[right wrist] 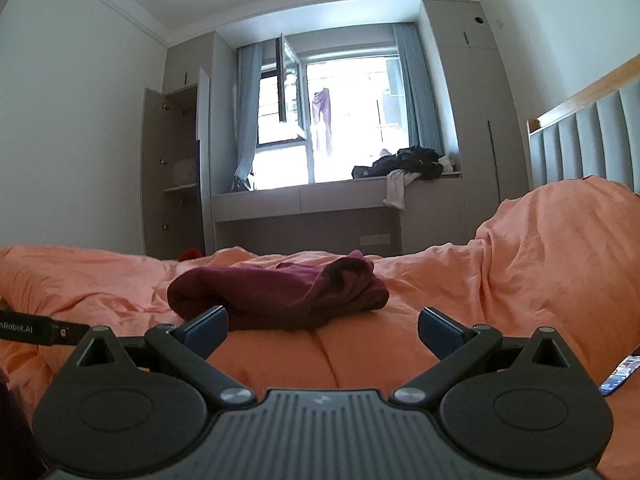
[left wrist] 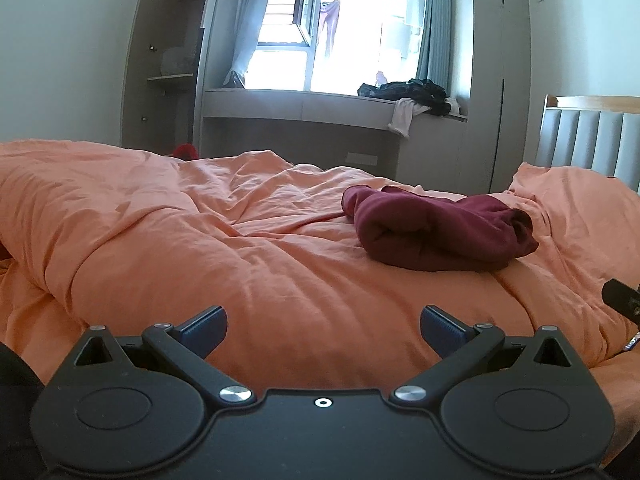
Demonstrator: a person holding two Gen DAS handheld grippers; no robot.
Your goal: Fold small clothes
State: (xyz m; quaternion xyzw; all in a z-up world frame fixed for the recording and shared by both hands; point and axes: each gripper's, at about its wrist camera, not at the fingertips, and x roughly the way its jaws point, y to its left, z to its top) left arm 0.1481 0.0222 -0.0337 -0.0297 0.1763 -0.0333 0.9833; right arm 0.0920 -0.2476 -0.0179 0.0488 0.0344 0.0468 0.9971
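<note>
A dark red garment (left wrist: 436, 230) lies bunched on the orange duvet (left wrist: 200, 240), ahead and to the right of my left gripper (left wrist: 323, 330). That gripper is open and empty, low over the duvet. In the right wrist view the same garment (right wrist: 276, 292) lies just ahead and left of centre. My right gripper (right wrist: 323, 330) is open and empty, its left fingertip (right wrist: 208, 330) close in front of the garment's near edge, not touching it. The right gripper's edge shows at the far right of the left wrist view (left wrist: 622, 298).
A padded grey headboard (right wrist: 588, 136) stands on the right. A pillow under orange fabric (right wrist: 560, 240) rises at the right. A phone (right wrist: 618, 376) lies on the bed at the right edge. A window seat (right wrist: 320, 196) holds a pile of dark clothes (right wrist: 408, 164). An open wardrobe (right wrist: 176, 168) stands at left.
</note>
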